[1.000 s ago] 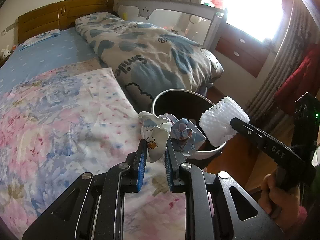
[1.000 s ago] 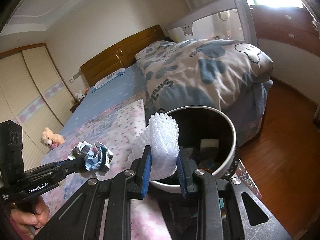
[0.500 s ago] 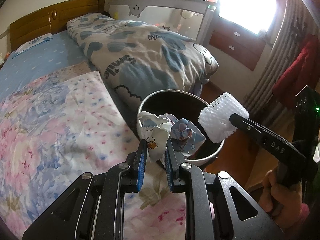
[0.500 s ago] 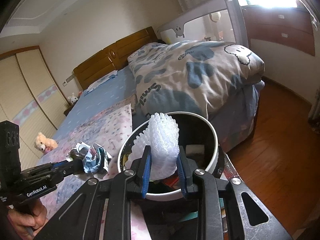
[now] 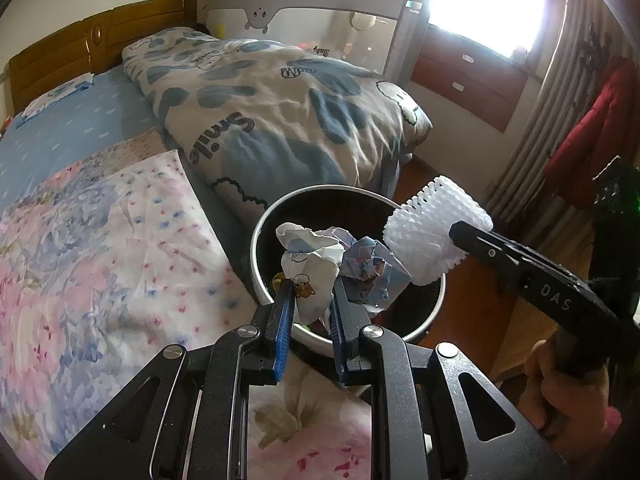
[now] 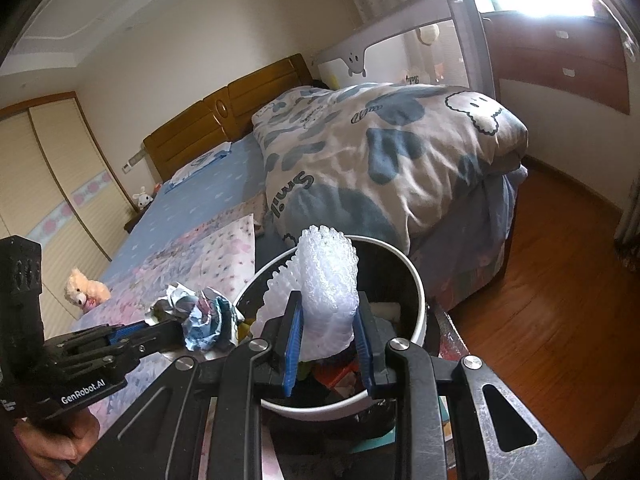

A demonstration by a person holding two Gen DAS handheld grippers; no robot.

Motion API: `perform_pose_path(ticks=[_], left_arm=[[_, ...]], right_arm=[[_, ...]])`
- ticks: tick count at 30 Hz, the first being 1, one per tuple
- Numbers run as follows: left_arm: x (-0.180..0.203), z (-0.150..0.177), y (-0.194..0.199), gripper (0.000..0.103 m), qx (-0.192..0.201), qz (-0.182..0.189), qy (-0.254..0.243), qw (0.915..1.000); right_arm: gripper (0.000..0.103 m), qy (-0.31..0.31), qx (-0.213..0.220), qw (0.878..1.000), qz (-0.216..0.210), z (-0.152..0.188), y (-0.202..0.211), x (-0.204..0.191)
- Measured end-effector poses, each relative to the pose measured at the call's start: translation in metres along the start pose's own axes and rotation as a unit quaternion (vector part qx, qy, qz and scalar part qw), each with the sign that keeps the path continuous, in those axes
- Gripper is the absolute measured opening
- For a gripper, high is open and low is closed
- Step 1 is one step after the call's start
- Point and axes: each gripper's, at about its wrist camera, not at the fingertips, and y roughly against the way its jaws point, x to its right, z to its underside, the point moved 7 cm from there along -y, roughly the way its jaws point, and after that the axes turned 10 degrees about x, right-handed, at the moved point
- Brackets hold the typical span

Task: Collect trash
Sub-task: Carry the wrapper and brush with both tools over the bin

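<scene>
We see a bed point(image 5: 72, 128) in a blue sheet. On it lie a pink floral cloth point(image 5: 100, 260), a bunched quilt point(image 5: 280, 104) printed with blue shapes, and a pillow point(image 5: 56, 92) by the headboard. A teddy bear point(image 6: 86, 290) rests on its far edge.

We read "Smile" on the quilt point(image 5: 260, 120) spread over the bed. "DAS" stands on the right gripper point(image 5: 452, 240), and "GenRobot.AI" on the left gripper point(image 6: 176, 330). "Baby" appears on the bed rail point(image 5: 320, 20), small but legible.
</scene>
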Motion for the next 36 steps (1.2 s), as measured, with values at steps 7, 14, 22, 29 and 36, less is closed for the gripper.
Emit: perform_pose_path(ticks=[7, 14, 22, 29, 36], left_arm=[[0.003, -0.005, -0.009, 0.016, -0.001, -0.002, -0.003, 1.0], [0.006, -0.008, -0.013, 0.016, -0.002, -0.001, -0.007, 1.0], [0.009, -0.014, -0.021, 0.016, -0.005, -0.002, -0.009, 0.9999], [0.008, -0.014, -0.027, 0.016, -0.008, -0.002, -0.009, 0.9999], [0.008, -0.014, -0.033, 0.016, -0.013, -0.002, -0.01, 0.9999]], right_arm=[[0.025, 0.012, -0.003, 1.0, -0.002, -0.008, -0.009, 0.0], [0.025, 0.015, -0.007, 1.0, -0.003, -0.01, -0.014, 0.0], [0.025, 0.014, -0.01, 1.0, -0.002, -0.012, -0.019, 0.002], [0.025, 0.011, -0.013, 1.0, 0.001, -0.012, -0.023, 0.006], [0.025, 0.013, -0.017, 1.0, 0.003, -0.012, -0.026, 0.009]])
